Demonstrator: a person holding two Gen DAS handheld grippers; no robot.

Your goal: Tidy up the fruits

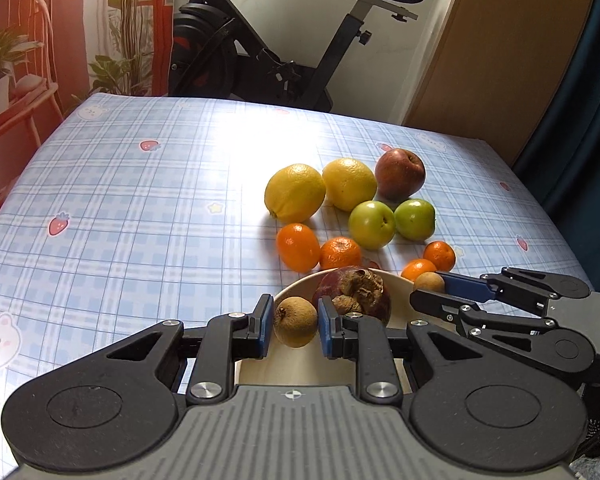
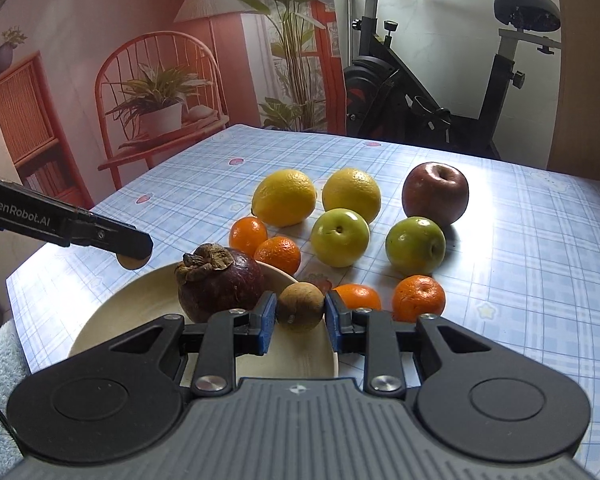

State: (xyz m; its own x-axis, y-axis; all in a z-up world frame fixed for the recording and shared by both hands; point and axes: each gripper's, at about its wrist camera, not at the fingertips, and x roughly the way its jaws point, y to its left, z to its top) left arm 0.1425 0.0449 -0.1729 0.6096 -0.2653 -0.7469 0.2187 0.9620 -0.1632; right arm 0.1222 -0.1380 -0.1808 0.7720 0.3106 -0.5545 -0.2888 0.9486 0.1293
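Note:
A cream plate [image 1: 296, 364] [image 2: 116, 316] sits at the table's near edge with a dark purple mangosteen [image 1: 354, 290] [image 2: 220, 280] on it. My left gripper [image 1: 294, 326] is shut on a small brown longan [image 1: 295, 321] above the plate; it also shows in the right wrist view [image 2: 132, 260]. My right gripper [image 2: 300, 314] is shut on another brown longan [image 2: 300, 307] at the plate's right rim; in the left wrist view that longan [image 1: 429, 282] sits between the right gripper's fingers.
On the blue plaid tablecloth [image 1: 140, 208] beyond the plate lie two lemons [image 2: 284, 197] [image 2: 352, 194], a red apple [image 2: 435, 192], two green apples [image 2: 340, 237] [image 2: 415, 245] and several small oranges [image 2: 418, 298]. An exercise bike [image 2: 440, 80] stands behind the table.

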